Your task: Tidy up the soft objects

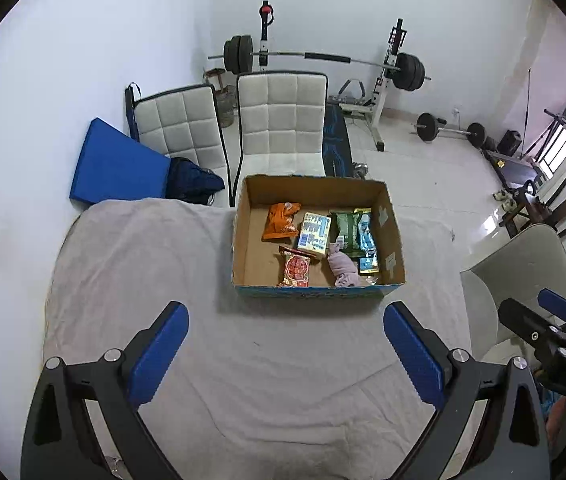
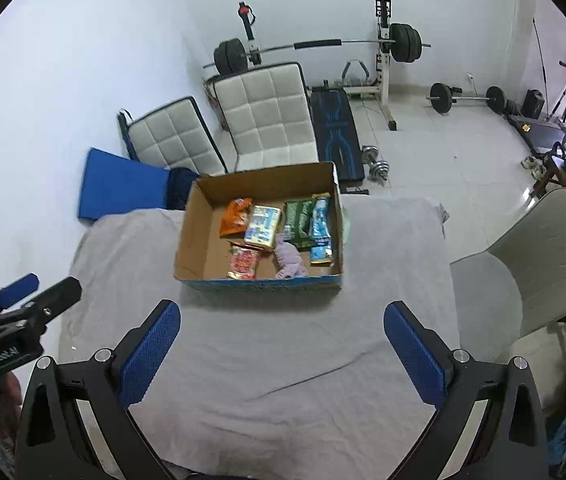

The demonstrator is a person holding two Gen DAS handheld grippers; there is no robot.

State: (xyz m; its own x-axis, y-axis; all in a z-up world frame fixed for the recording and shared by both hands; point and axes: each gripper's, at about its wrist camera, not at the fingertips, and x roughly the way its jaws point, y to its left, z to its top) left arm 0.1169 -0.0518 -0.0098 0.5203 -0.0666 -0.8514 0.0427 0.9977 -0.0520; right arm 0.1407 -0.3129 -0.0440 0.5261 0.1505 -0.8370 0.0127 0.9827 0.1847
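- The left gripper (image 1: 283,344) hovers above the grey cloth (image 1: 243,360) that covers the table, its blue-padded fingers (image 1: 159,350) spread wide with nothing between them.
- The right gripper (image 2: 281,346) hangs over the same cloth (image 2: 283,360) on the near side of the box, jaws likewise released and empty.
- Each gripper shows at the edge of the other's view: the right one at the left wrist camera's right border, the left one at the right wrist camera's left border.
- A cardboard box (image 1: 243,240) sits open on the cloth toward the far edge of the table, ahead of both grippers.
- Inside it lie an orange snack bag (image 1: 281,222), a red packet (image 1: 295,270), a pale blue-printed pack (image 1: 314,234), a green pouch (image 1: 343,226) and a blue pouch (image 1: 367,240), packed close together on the right half of the box floor.
- A crumpled lilac cloth (image 1: 343,266) rests at the front right of the box, touching the pouches.
- Two white padded chairs (image 1: 283,120) stand behind the table, with a barbell rack (image 1: 323,60) against the far wall.
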